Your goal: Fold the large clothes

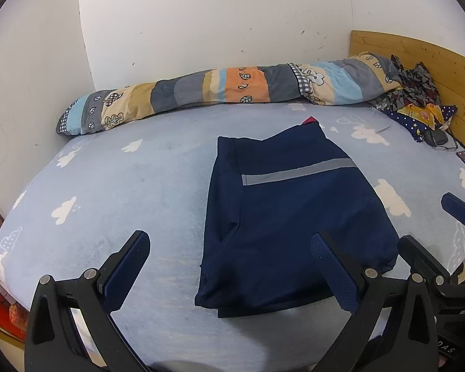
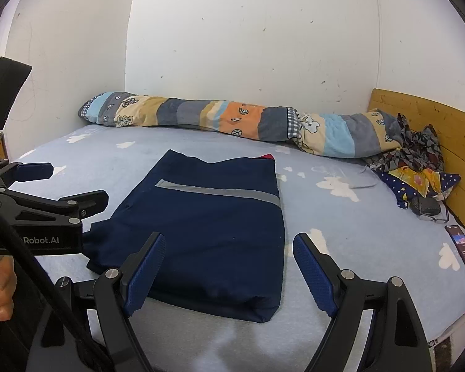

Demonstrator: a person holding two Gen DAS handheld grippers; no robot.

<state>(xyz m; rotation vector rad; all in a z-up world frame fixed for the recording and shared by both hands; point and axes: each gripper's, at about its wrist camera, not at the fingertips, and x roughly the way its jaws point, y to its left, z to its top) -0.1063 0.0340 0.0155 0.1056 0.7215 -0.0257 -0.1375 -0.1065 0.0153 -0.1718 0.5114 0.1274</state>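
A navy garment with a grey reflective stripe lies folded into a flat rectangle in the middle of the light blue cloud-print bed sheet. A bit of red shows at its far edge. My left gripper hovers open over the garment's near left corner, its blue pads touching nothing. My right gripper is open too, above the near right edge, with no cloth pinched. A person's hand holds the left gripper's handle.
A rolled patchwork quilt lies along the white wall. By the wooden headboard at the right sit a heap of patterned clothes, glasses and a phone.
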